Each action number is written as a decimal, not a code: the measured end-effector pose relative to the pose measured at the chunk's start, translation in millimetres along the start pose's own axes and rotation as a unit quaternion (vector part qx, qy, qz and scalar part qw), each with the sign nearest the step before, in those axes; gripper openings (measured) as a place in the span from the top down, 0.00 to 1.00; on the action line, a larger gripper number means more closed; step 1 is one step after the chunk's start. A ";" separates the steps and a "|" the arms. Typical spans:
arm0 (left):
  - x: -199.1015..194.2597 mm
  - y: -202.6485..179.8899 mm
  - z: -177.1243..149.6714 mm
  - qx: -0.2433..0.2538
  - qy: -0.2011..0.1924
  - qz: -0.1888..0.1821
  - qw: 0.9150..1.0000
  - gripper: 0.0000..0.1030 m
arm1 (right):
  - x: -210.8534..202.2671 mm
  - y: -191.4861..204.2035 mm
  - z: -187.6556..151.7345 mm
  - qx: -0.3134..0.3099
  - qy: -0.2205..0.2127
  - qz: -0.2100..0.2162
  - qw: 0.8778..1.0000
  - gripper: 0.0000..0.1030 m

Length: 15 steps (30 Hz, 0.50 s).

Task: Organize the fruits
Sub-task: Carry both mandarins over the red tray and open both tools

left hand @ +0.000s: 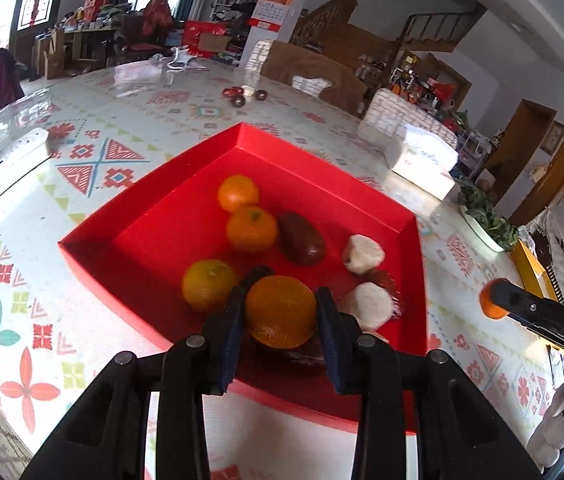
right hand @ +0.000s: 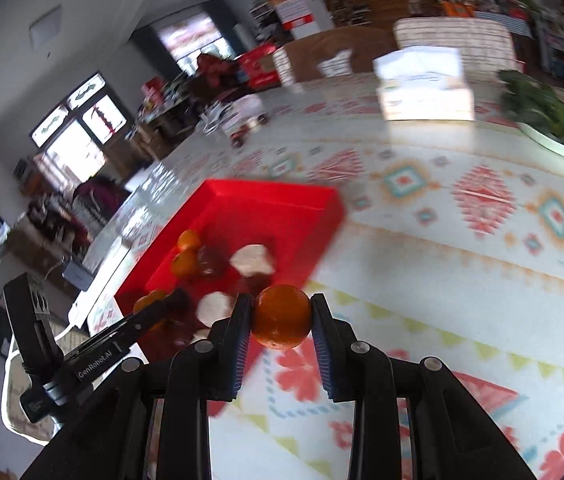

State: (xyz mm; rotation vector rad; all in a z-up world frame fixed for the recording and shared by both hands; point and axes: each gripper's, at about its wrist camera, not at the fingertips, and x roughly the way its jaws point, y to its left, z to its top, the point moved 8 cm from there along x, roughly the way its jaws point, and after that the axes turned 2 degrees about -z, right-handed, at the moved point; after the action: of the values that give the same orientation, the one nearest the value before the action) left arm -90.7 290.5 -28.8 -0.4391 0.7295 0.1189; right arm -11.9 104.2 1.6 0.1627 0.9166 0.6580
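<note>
Both tongs are loaded over a patterned desk (left hand: 93, 128). The left tongs (left hand: 279, 316) clamp a mandarin (left hand: 282, 311) just above the near end of an open red tray (left hand: 322, 178), which holds three more mandarins, a dark brown fruit (left hand: 302, 238) and two pale peeled pieces (left hand: 363, 254). The right tongs (right hand: 281, 318) grip a second mandarin (right hand: 282, 316) above bare desk just beside the tray's right wall. Risk appears greatest at release: a round fruit let go here would likely roll into its neighbours, or, on the right, clip the wall and run across the desk. Open tray floor lies mainly toward the far corner. A tissue box (right hand: 426, 88) and a dish of greens (right hand: 554, 128) stand well apart.
</note>
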 end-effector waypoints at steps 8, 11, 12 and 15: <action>6.2 2.0 5.1 -0.004 0.001 -0.009 1.000 0.60 | 49.2 27.3 16.1 -0.015 0.028 -0.003 0.999 0.69; 3.9 -0.8 9.4 -0.007 -0.004 -0.018 1.000 0.44 | 67.5 36.3 25.2 -0.018 0.036 -0.002 0.999 0.69; 3.1 -0.9 10.5 -0.007 -0.006 -0.019 1.000 0.43 | 71.0 39.9 26.1 -0.020 0.038 -0.002 0.999 0.68; -1.5 -1.0 14.7 -0.009 -0.011 -0.025 1.000 0.41 | 86.8 51.3 30.9 -0.034 0.045 -0.001 0.998 0.67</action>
State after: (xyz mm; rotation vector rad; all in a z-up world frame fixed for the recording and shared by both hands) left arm -82.5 295.9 -17.8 -0.4723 0.6953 0.0831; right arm 26.1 200.6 -18.3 0.0726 0.9799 0.6985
